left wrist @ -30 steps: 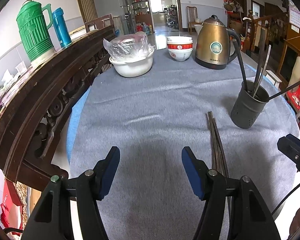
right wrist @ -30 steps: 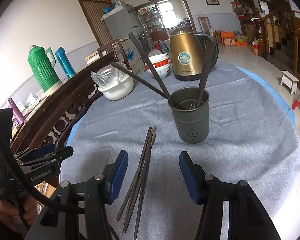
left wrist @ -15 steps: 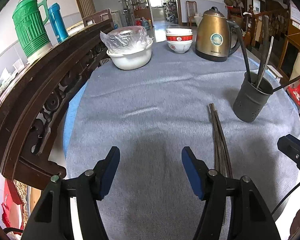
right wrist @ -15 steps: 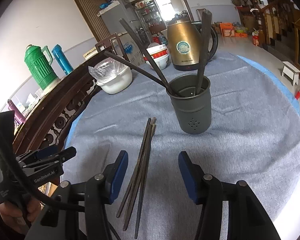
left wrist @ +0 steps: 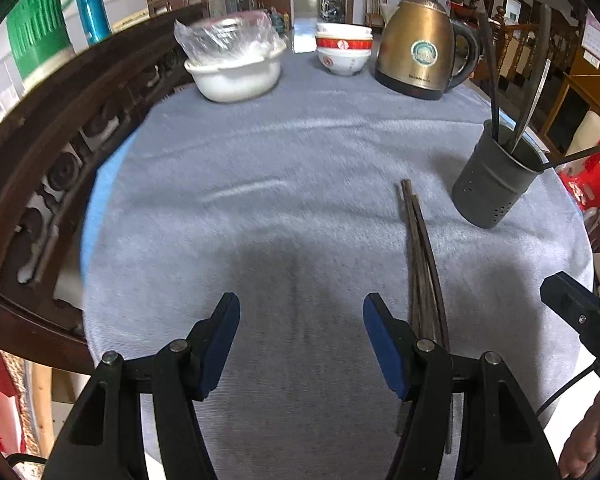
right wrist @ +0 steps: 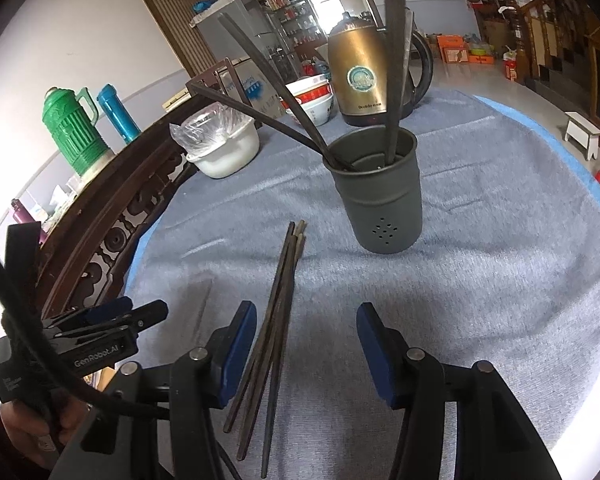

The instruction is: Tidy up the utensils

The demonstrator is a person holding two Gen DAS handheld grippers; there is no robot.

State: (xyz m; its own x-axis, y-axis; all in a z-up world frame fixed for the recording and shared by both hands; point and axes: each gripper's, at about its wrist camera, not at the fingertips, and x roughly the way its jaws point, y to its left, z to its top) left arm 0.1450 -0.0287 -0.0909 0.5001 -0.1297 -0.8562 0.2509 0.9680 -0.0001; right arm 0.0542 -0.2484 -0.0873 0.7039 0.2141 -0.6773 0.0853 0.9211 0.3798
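Observation:
A bundle of dark chopsticks (right wrist: 278, 308) lies on the grey tablecloth (right wrist: 480, 280), pointing toward a dark grey utensil holder (right wrist: 380, 196) that holds several dark utensils. My right gripper (right wrist: 306, 346) is open and empty, low over the near end of the chopsticks, which lie by its left finger. In the left wrist view the chopsticks (left wrist: 420, 256) run past the right finger of my left gripper (left wrist: 300, 340), which is open and empty. The holder (left wrist: 494, 182) stands at the right.
A gold kettle (left wrist: 418, 48), stacked red-and-white bowls (left wrist: 342, 50) and a white basin with a plastic bag (left wrist: 236, 68) stand at the table's far side. A carved wooden rail (left wrist: 60, 120) runs along the left, with green and blue flasks (right wrist: 72, 128) behind it.
Both grippers have moved forward and lower over the table, closer to the chopsticks and holder. Both stay open. Nothing on the table has moved.

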